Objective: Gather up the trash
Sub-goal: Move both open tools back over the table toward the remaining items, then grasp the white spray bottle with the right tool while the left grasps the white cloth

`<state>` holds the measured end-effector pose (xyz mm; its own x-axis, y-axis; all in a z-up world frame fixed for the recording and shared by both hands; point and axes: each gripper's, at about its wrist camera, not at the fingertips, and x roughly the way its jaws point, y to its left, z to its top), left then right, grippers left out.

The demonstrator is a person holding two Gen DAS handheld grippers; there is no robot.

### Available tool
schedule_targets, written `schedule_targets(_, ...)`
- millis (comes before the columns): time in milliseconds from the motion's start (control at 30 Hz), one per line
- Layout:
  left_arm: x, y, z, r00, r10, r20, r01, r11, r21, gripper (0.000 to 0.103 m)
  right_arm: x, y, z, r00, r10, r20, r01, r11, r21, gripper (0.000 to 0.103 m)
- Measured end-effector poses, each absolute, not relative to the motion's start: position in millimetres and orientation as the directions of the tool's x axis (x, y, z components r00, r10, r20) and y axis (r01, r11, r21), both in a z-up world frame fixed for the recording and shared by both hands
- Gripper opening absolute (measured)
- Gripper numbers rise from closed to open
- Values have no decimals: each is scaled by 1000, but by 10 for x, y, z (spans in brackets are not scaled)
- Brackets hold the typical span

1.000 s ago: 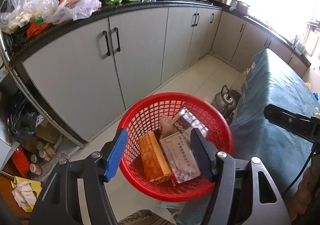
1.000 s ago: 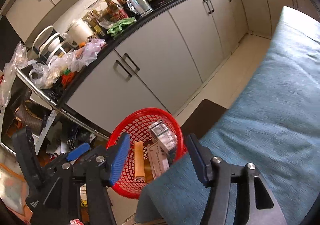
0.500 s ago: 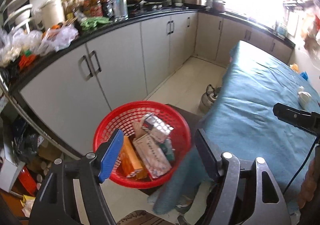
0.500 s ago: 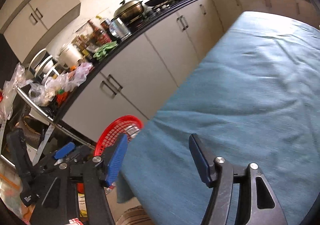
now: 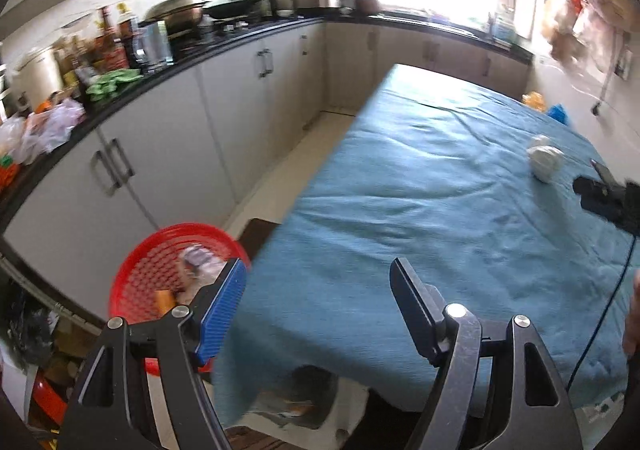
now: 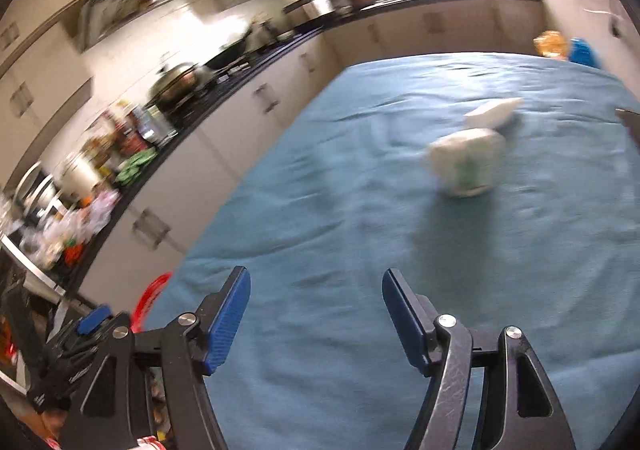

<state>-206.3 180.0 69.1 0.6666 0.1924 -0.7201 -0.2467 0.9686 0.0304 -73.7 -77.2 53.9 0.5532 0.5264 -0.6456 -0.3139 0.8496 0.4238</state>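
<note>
Risk: both my grippers, left gripper (image 5: pixel 318 282) and right gripper (image 6: pixel 316 292), have just been opening, nothing between; crumpled white wrapper (image 6: pixel 466 166) could squash or skid on cloth.

Both views swung from red basket (image 5: pixel 160 278) to table (image 5: pixel 440 190), jaws seemingly wider.

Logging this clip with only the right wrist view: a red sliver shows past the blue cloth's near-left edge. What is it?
Observer: A round red plastic mesh basket, below the edge of the blue-clothed table.
Operator: Anything inside?
Observer: Yes: an orange box and a crumpled clear packet, both blurred.
Operator: Is the left gripper carrying anything?
Observer: No. The left gripper has nothing between its jaws, which stand open and have just been opening.
</note>
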Motion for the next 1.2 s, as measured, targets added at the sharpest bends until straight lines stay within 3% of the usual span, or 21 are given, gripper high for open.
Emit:
schedule_targets(267,-1863,1449,603,665,122,-737,-140,989,38,73,-4,-1524,529,610,366,-703,-109,917,383,73)
schedule_targets(667,-1648,1333,595,663,107,-741,-87,994,65,73,1338,-1473,331,526,228,-819,61,951,303,67)
schedule_targets(1000,-1360,1070,762,686,35,-727,-6,999,42,73,1401,-1556,249,486,224,-845,87,949,302,36)
schedule_targets(1200,-1138,666,822,691,0,-723,72,995,68,73,1144,-1862,213,462,250,-851,99,939,330,35)
